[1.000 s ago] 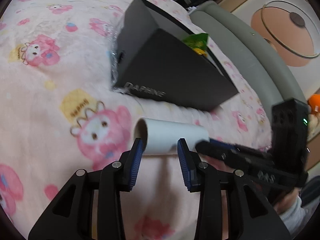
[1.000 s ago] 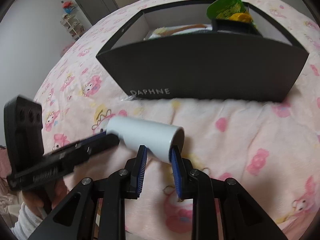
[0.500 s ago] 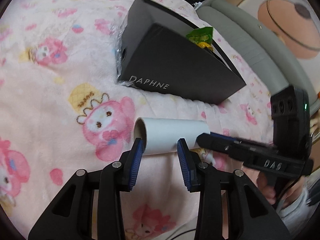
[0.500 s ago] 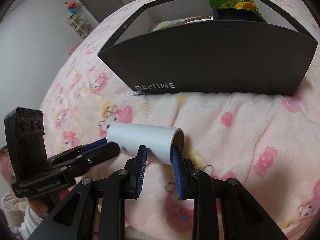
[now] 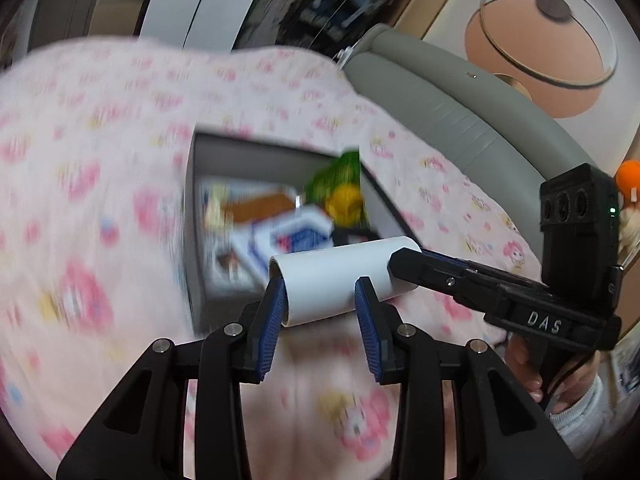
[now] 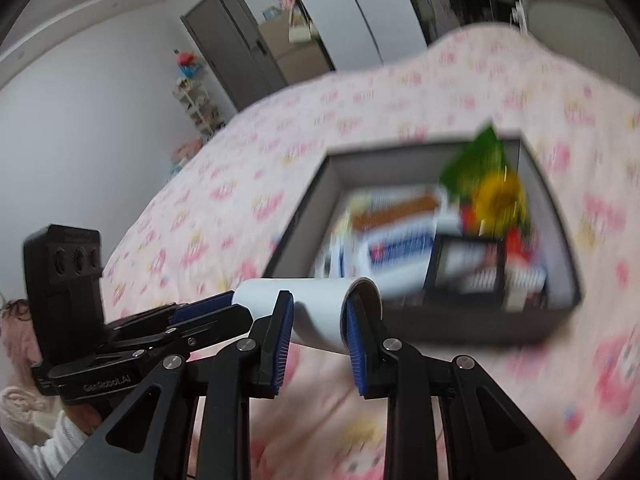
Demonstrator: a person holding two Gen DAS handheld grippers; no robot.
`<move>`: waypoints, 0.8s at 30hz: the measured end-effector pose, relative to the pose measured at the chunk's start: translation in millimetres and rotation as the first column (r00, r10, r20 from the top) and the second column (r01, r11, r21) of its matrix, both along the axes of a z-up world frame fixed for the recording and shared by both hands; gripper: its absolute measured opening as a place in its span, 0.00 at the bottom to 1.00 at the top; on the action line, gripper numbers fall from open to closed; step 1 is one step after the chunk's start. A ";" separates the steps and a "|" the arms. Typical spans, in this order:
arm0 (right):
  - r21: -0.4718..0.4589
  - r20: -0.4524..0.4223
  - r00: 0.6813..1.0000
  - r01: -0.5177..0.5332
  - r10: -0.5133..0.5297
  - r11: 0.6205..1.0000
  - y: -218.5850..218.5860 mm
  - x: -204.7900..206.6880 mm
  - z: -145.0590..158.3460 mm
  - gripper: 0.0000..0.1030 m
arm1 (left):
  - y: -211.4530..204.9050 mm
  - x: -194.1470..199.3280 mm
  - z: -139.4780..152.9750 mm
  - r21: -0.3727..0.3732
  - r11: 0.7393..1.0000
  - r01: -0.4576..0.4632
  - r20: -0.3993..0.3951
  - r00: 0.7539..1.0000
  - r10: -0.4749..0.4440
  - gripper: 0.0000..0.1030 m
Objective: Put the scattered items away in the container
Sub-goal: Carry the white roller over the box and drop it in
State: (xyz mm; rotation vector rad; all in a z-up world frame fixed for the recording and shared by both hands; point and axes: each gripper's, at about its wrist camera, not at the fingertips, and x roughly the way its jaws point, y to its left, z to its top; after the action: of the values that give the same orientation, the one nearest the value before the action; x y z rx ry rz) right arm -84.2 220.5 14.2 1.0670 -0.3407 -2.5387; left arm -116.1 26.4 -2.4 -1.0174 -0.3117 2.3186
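Note:
A white paper roll (image 5: 336, 276) is held in the air by both grippers, one at each end. My left gripper (image 5: 320, 300) is shut on its open left end. My right gripper (image 6: 318, 312) is shut on the other end (image 6: 320, 312); it shows in the left wrist view (image 5: 404, 266) reaching in from the right. The roll hangs near the front edge of the dark open box (image 5: 192, 216), also in the right wrist view (image 6: 304, 216). The box holds blurred packets, a blue-and-white box (image 6: 400, 248) and a green snack bag (image 6: 480, 160).
The box sits on a pink cartoon-print blanket (image 5: 80, 200) over a bed. A grey padded headboard (image 5: 460, 112) runs along the right. A grey door (image 6: 232, 48) and shelf stand across the room.
Both grippers have lifted the roll off the blanket and carried it up toward the box. The box's inside now shows from above. The background is blurred by motion.

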 end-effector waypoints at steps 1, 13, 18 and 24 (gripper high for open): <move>0.008 -0.015 1.000 0.005 -0.004 1.000 -0.1 -6.7 4.5 0.23 | 1.3 -7.7 3.5 0.002 1.000 -0.002 -0.004 1.000 0.002 0.34; 0.029 0.035 0.999 0.039 -0.040 0.999 9.4 -81.5 -20.5 0.24 | 27.2 -94.6 -32.7 -0.086 0.996 -0.015 0.114 0.993 0.025 0.34; 0.043 0.134 0.989 0.058 -0.063 0.997 16.5 -106.5 -47.7 0.24 | 43.2 -115.5 -54.9 -0.175 0.984 -0.029 0.179 0.982 0.061 0.36; 0.088 0.111 0.975 0.183 -0.192 0.979 37.9 -92.3 -45.4 0.25 | 32.8 -98.7 -48.9 -0.174 0.982 -0.070 0.103 0.991 0.089 0.42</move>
State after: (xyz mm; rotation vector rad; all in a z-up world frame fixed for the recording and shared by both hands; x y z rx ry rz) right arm -176.6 258.4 -31.2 1.2741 -0.3946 -2.6794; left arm -214.8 59.1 -51.3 -1.2402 -0.2036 2.3978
